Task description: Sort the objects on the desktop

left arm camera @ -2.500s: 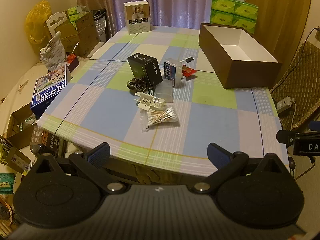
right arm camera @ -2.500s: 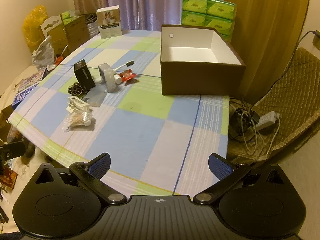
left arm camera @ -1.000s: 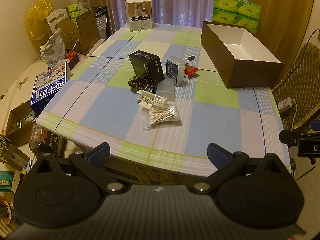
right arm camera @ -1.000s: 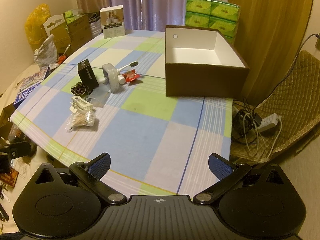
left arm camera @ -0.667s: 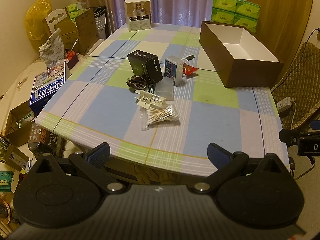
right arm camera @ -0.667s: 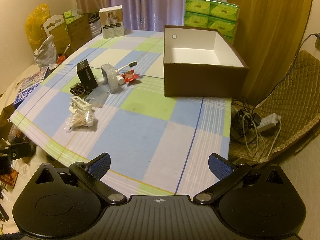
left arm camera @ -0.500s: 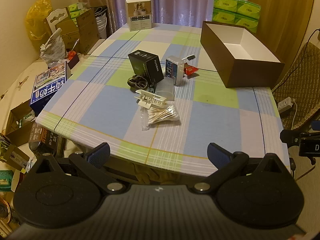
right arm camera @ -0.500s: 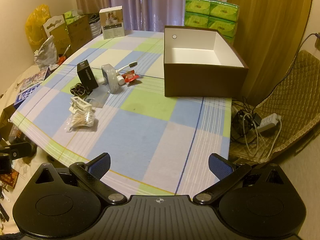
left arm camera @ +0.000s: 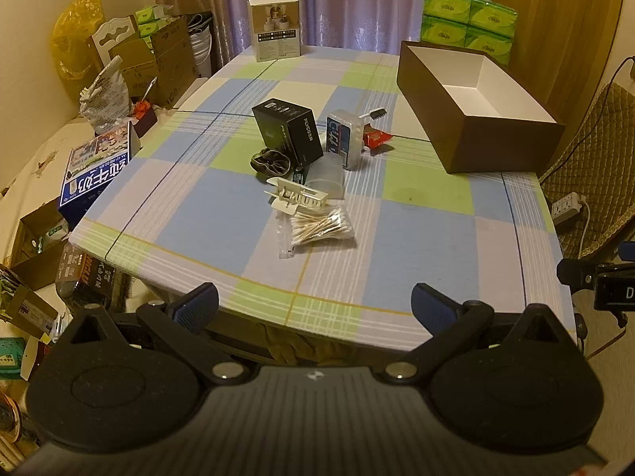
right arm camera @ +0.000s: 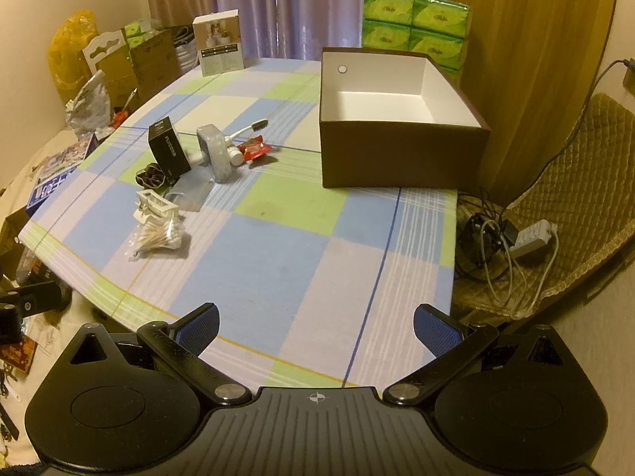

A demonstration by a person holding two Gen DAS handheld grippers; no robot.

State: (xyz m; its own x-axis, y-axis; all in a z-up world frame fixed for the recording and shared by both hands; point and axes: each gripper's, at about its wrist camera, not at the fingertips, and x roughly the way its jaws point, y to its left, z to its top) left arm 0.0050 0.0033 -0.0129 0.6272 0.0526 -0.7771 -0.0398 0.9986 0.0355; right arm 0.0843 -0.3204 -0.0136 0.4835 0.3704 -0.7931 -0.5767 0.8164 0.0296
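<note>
Cluttered room, purple curtains, table with blue/green checked cloth. Brown open box, white inside, at far right corner, nothing in it. Mid-table cluster: black carton with small side lettering, too blurry to read for sure; grey case with blue label, toothbrush, red packet, dark scrunchie, white clip, bagged cotton swabs. Green tissue packs behind box. Left gripper and right gripper both spread wide, holding nothing, at near table edge.

near tablecloth bare, clutter mid-table, brown box right
</note>
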